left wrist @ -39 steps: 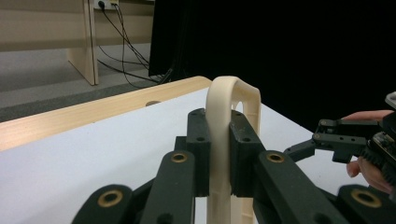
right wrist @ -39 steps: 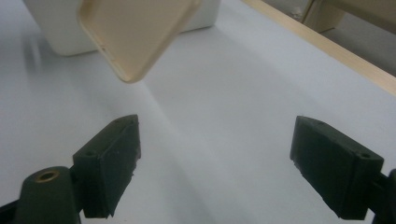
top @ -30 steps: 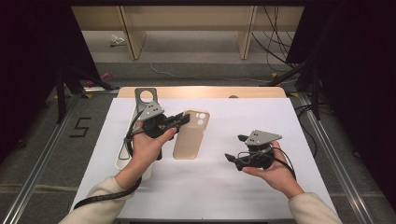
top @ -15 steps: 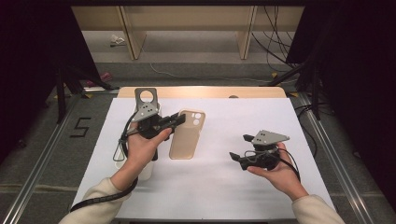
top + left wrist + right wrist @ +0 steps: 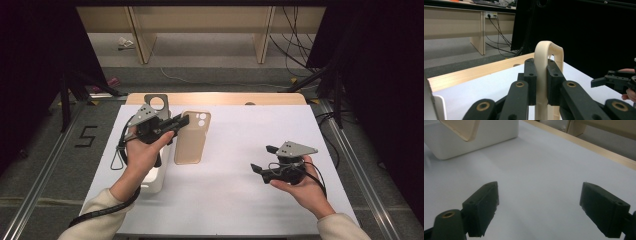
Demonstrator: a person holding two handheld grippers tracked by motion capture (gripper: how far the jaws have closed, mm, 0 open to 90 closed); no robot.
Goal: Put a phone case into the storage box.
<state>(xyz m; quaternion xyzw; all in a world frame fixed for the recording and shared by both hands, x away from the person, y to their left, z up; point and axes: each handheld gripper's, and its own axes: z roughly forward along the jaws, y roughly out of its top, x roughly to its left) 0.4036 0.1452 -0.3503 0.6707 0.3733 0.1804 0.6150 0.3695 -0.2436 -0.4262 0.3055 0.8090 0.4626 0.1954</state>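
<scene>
Since a second ago your left gripper (image 5: 184, 120) has lifted the phone case (image 5: 192, 137) a little and carried it toward the left of the high view; the case now hangs just left of centre, its lower end clear of the white table (image 5: 240, 200), beside the white box (image 5: 152, 177) that sits under your left hand; this reads as the case being picked up and on its way, with the placing not yet done; your right gripper (image 5: 260, 160) has barely shifted and waits at the right of the frame, jaws spread wide with nothing between them, as the right gripper view confirms.

Your left jaws are clamped on the case's edge near its camera end; in the left gripper view the rim (image 5: 541, 75) stands pinched between the two black pads.

The case is a thin beige shell, long and round-cornered, with camera cut-outs at its top; it looks light and a bit flexible, so a grip on one edge may let it swing.
</scene>
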